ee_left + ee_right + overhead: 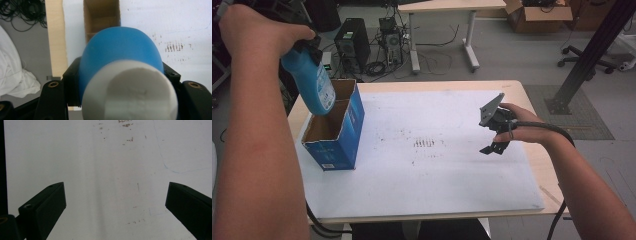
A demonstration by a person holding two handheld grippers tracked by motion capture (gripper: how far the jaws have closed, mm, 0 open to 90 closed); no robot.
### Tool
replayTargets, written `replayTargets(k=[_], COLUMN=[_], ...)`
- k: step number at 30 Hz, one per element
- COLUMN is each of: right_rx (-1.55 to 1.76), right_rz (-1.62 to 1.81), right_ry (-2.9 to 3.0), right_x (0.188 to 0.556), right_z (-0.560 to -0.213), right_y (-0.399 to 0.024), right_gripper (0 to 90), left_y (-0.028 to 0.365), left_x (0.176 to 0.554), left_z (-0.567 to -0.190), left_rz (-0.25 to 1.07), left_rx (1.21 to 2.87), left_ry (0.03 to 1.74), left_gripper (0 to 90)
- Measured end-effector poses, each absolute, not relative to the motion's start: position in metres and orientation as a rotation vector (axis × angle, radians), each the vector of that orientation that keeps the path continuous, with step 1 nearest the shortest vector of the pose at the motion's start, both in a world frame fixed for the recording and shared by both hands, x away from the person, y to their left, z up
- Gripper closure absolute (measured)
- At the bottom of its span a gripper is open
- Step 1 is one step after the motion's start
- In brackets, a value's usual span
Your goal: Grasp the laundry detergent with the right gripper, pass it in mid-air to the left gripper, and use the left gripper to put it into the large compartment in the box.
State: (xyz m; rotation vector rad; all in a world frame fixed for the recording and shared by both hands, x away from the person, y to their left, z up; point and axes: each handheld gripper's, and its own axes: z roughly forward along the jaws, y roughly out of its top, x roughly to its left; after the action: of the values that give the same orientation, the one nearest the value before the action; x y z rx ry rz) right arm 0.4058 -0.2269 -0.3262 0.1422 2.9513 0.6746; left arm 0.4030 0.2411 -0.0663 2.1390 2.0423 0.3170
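Observation:
A blue bottle (pixel 310 82) with a white label hangs tilted, its lower end at the open top of a blue cardboard box (pixel 343 137). My left gripper (pixel 313 50) is shut on the bottle's upper part, high over the table's left side. In the left gripper view the bottle (pixel 120 50) and its white cap (pixel 130 95) sit between the jaws of the left gripper (pixel 122 75), with the box (pixel 101 17) and its inner divider below. My right gripper (pixel 494 134) hovers open at the right over the white board (pixel 437 175). The right gripper (pixel 115 195) has nothing between its jaws.
The white board (pixel 107 157) bears brown marks (pixel 424 143) at its middle. The wooden table edge (pixel 542 165) runs along the right. On the floor behind stand computer towers (pixel 352 42), a second table (pixel 442 30), a cardboard carton (pixel 537 17) and a black post (pixel 592 50).

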Motion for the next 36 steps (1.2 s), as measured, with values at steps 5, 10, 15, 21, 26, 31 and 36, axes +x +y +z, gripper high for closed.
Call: replayTargets(k=[5,10,15,21,26,31,36], right_rx=[0.15,0.151,0.148,0.149,0.153,0.153,0.153], right_rz=[0.671,0.665,0.66,0.645,0.646,0.638,0.639], right_ry=[2.952,2.958,2.963,2.971,2.971,2.975,2.976], right_x=[0.405,0.404,0.403,0.401,0.401,0.4,0.401], right_z=[-0.327,-0.328,-0.33,-0.333,-0.333,-0.334,-0.334], right_y=[-0.227,-0.227,-0.226,-0.226,-0.227,-0.227,-0.227], right_gripper=[3.0,3.0,3.0,3.1,3.1,3.1,3.1], left_y=[0.248,0.255,0.263,0.27,0.271,0.273,0.272], left_x=[0.405,0.407,0.41,0.413,0.417,0.42,0.421], left_z=[-0.081,-0.097,-0.114,-0.138,-0.158,-0.18,-0.197], left_rz=[0.308,0.293,0.263,0.237,0.218,0.2,0.183], left_rx=[2.137,2.139,2.127,2.121,2.13,2.151,2.164], left_ry=[2.064,2.082,2.077,2.094,2.11,2.114,2.129], left_gripper=[37.7,37.7,37.8,37.7,37.7,37.8,37.8])
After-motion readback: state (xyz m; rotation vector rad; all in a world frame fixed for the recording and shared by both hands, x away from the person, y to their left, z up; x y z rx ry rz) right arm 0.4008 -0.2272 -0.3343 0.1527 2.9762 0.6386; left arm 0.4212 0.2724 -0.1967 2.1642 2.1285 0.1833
